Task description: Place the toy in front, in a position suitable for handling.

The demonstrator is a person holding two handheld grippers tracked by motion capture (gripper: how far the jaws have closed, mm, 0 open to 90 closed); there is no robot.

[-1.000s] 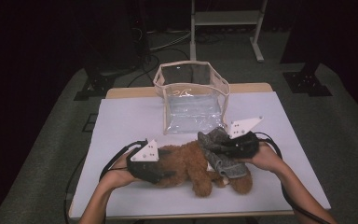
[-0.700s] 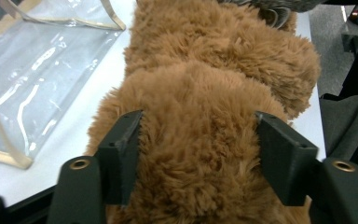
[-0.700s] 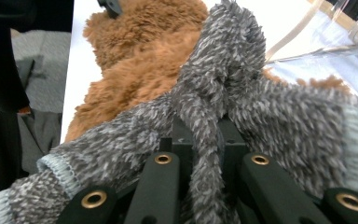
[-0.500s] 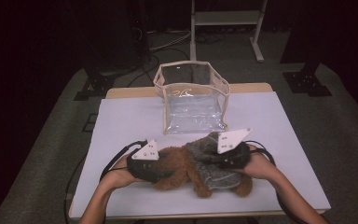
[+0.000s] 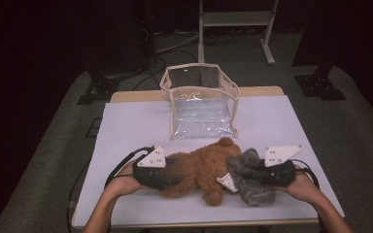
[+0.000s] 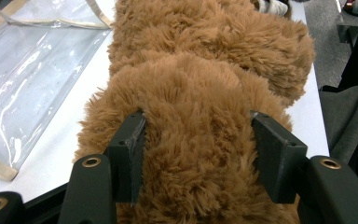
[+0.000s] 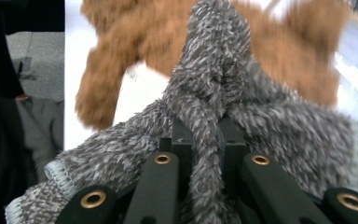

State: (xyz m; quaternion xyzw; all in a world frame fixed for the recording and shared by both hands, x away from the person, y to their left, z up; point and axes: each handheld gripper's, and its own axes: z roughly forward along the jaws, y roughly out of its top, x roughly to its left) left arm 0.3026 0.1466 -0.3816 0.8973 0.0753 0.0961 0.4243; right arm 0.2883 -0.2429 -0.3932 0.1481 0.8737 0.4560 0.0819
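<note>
L gripper (image 5: 167,175) had just been closing w/ jaws pressed into the fluffy brown plush teddy bear (image 5: 201,167) lying mid-table, prob. to pin it. R gripper (image 5: 260,174) clamped narrow on fuzzy grey knit garment (image 5: 250,182) beside it, likely for dressing. Beyond stood 1 clear plastic beige-trimmed pouch (image 5: 201,104).

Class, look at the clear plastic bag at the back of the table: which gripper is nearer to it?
Left, though only slightly. The left gripper clamps the brown teddy bear in front of the clear bag; the right gripper grips grey knitwear, off to its right.
</note>
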